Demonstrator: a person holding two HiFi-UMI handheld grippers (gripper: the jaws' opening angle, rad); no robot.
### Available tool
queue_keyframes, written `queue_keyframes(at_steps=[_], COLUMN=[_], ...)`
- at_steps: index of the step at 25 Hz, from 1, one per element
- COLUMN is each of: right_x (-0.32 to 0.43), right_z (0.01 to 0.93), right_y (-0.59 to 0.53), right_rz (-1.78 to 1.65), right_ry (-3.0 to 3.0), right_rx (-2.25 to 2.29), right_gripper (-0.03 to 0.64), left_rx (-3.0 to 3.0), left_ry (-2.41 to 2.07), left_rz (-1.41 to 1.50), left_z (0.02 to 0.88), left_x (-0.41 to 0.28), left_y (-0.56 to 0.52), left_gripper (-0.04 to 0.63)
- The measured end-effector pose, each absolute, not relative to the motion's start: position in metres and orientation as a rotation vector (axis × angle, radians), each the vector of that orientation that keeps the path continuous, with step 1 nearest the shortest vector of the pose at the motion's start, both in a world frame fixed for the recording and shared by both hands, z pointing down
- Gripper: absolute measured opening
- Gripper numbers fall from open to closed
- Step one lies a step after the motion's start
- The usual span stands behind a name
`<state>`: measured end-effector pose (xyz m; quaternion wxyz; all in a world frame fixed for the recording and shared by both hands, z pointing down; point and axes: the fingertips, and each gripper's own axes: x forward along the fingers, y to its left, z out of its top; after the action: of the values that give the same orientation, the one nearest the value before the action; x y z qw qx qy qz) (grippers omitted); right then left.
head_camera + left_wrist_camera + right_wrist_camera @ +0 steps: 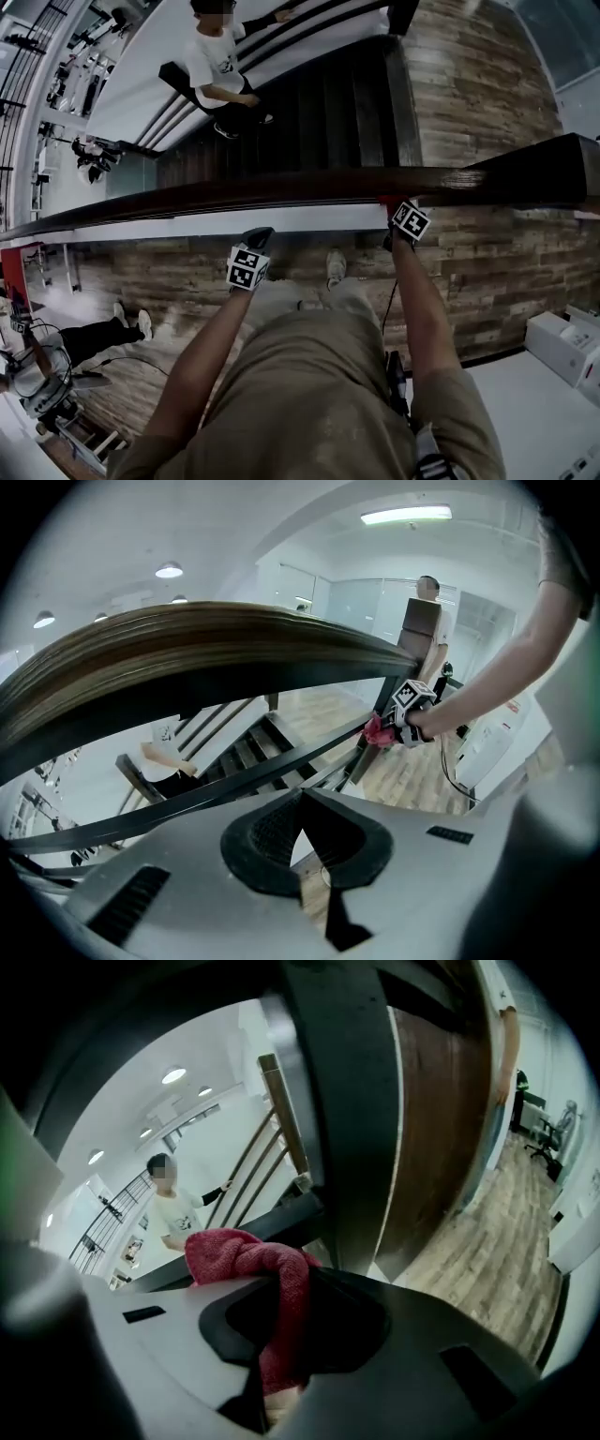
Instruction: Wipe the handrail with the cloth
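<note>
At the stair landing, dark wooden handrail [281, 187] running across, right gripper [392, 204] clamped on red cloth [246, 1254] at the rail's near edge, left gripper [300, 799] just below the rail, jaws together and empty, black-and-white square markers on both cubes, person in white shirt [216, 64] on stairs below

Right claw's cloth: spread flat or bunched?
Bunched. The red cloth is a crumpled wad pinched in the right claw, bulging out to one side.
</note>
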<state>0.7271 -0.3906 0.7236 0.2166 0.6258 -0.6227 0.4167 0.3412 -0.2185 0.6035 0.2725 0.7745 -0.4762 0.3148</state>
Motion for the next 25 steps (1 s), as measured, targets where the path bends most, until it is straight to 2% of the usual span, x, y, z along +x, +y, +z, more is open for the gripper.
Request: queue_keyframes(at_steps=[7, 12, 17, 25], right_x=[0.778, 0.744, 0.626, 0.347], right_z=[0.715, 0.714, 0.715, 0.694], right_y=[-0.401, -0.38, -0.351, -0.273], right_rz=[1.183, 1.092, 0.952, 0.628], right_ry=[-1.717, -1.829, -2.056, -2.309], right_rx=[1.861, 1.725, 1.345, 0.703], right_gripper=[0.072, 0.072, 0.072, 0.072], left_rx=[2.024, 1.896, 1.808, 1.667], left_ry=[-1.301, -1.386, -1.467, -1.655], left_rz=[0.863, 0.793, 0.798, 0.708], left_z=[0.608, 0.611, 0.61, 0.61], left_x=[0.341, 0.294, 0.227, 0.064], left_y=[-0.21, -0.19, -0.165, -0.103], left_gripper=[0.015, 0.015, 0.015, 0.015])
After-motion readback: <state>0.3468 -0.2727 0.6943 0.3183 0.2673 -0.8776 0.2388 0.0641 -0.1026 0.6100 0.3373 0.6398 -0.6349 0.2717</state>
